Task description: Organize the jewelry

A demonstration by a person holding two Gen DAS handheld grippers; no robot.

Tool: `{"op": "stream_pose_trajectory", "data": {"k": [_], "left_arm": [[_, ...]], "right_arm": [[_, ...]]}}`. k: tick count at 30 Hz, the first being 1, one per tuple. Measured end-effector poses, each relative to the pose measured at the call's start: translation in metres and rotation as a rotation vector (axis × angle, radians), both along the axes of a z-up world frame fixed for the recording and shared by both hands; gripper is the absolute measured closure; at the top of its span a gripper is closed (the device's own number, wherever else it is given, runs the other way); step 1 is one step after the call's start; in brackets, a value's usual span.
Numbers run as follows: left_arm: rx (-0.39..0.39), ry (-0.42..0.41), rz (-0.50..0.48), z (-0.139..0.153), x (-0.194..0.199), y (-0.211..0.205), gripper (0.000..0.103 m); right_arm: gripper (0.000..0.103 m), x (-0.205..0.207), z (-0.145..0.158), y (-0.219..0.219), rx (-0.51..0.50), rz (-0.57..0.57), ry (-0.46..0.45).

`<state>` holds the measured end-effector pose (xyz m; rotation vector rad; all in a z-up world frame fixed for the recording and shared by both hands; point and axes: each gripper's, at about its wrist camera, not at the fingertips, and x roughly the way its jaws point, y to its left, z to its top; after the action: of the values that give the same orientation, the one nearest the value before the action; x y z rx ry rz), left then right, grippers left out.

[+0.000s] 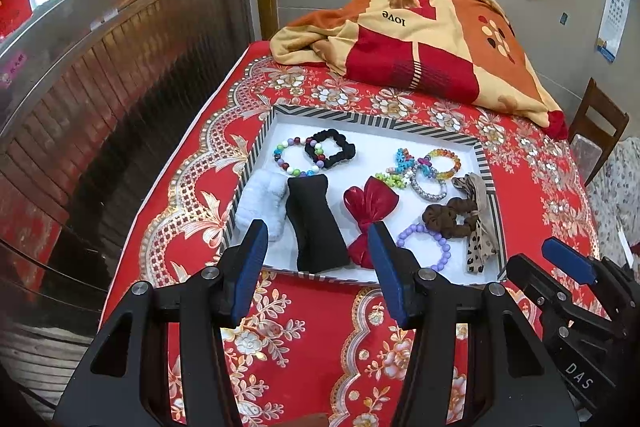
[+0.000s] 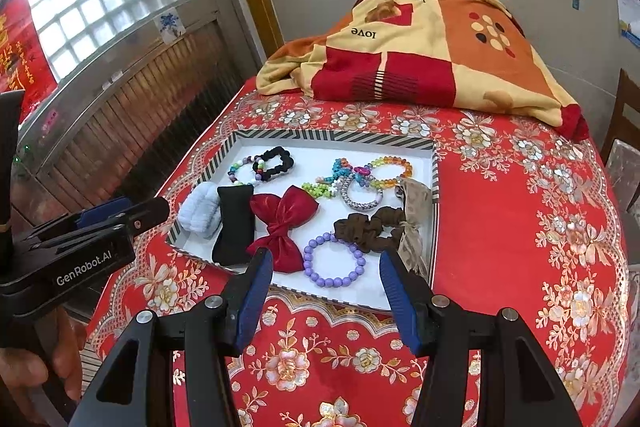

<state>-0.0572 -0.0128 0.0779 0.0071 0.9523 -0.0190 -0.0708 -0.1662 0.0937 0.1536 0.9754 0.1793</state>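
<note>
A white tray with a striped rim (image 1: 372,119) (image 2: 328,137) lies on the red cloth. It holds a black cushion (image 1: 318,223) (image 2: 234,223), a white fluffy cushion (image 1: 262,203) (image 2: 200,211), a red bow (image 1: 370,215) (image 2: 286,227), a purple bead bracelet (image 1: 428,243) (image 2: 334,261), a brown scrunchie (image 1: 448,217) (image 2: 368,229), a black scrunchie (image 1: 330,149) (image 2: 274,163), a leopard ribbon (image 1: 478,227) (image 2: 414,223) and several bead bracelets (image 1: 430,169) (image 2: 360,181). My left gripper (image 1: 318,241) is open above the tray's near edge. My right gripper (image 2: 326,267) is open over the purple bracelet.
A folded red and yellow blanket (image 1: 420,39) (image 2: 416,59) lies at the back of the table. A wooden chair (image 1: 596,131) stands to the right. A wood-panelled wall and window (image 1: 100,67) run along the left.
</note>
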Motion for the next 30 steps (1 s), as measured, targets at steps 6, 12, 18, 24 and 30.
{"op": "stream_pose_trajectory", "data": {"k": [6,12,18,24,30], "left_arm": [[0.001,0.000,-0.001,0.000,0.000,0.000,0.051],[0.000,0.001,0.005,-0.001,0.000,0.000,0.051],[0.000,0.004,0.009,-0.004,0.003,0.003,0.051],[-0.002,0.007,0.012,-0.005,0.005,0.004,0.051],[0.000,0.011,0.008,-0.007,0.008,0.003,0.051]], "right_arm": [[0.050,0.002,-0.003,0.000,-0.006,0.006,0.017],[0.049,0.004,-0.005,0.001,-0.012,0.010,0.024],[0.048,0.006,-0.007,0.002,-0.015,0.019,0.029],[0.048,0.008,-0.010,0.003,-0.018,0.022,0.037],[0.048,0.009,-0.012,0.000,-0.015,0.019,0.043]]}}
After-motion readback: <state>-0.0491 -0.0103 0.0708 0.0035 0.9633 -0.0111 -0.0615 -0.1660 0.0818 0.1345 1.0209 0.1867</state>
